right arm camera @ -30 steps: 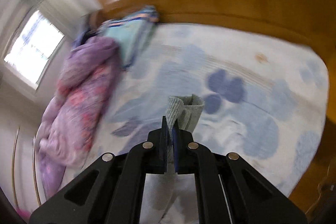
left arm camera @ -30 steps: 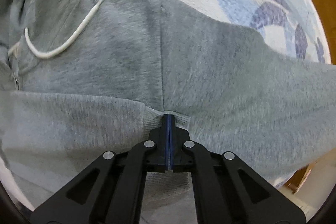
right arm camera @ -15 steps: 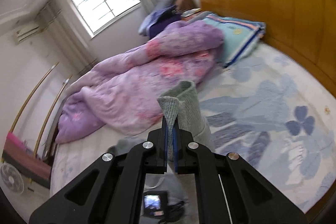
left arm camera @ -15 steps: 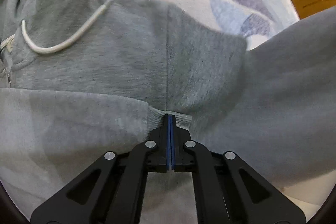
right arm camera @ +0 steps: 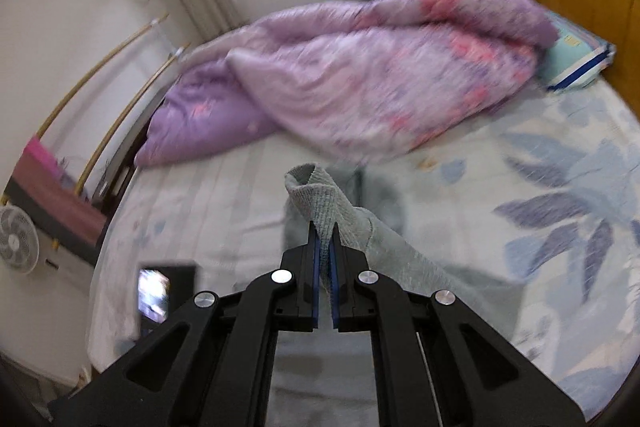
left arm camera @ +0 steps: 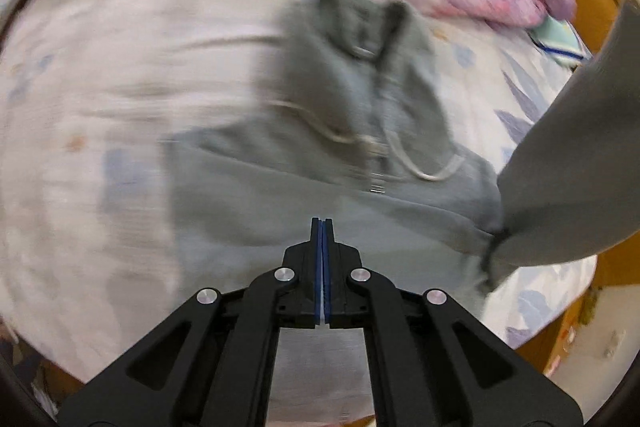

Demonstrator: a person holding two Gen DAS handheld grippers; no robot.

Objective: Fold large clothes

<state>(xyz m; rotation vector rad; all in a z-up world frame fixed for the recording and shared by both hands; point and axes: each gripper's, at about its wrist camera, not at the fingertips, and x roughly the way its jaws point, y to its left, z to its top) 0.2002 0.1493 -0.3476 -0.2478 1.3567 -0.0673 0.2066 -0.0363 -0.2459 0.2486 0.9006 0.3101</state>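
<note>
The left gripper point(left arm camera: 322, 227) has let go of the grey hoodie point(left arm camera: 280, 187) and pulled back; its fingers are pressed together, empty. The right gripper point(right arm camera: 323, 239) pinches the ribbed cuff point(right arm camera: 316, 195), sleeve lifted on the right. The hoodie lies on the bed point(left arm camera: 80, 107), soft and floppy. The thick cuffs and hem look best to grab.

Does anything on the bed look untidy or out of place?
Yes. The purple quilt lies bunched in a heap instead of spread flat, close behind the grey hoodie. It also covers part of the teal pillow.
</note>
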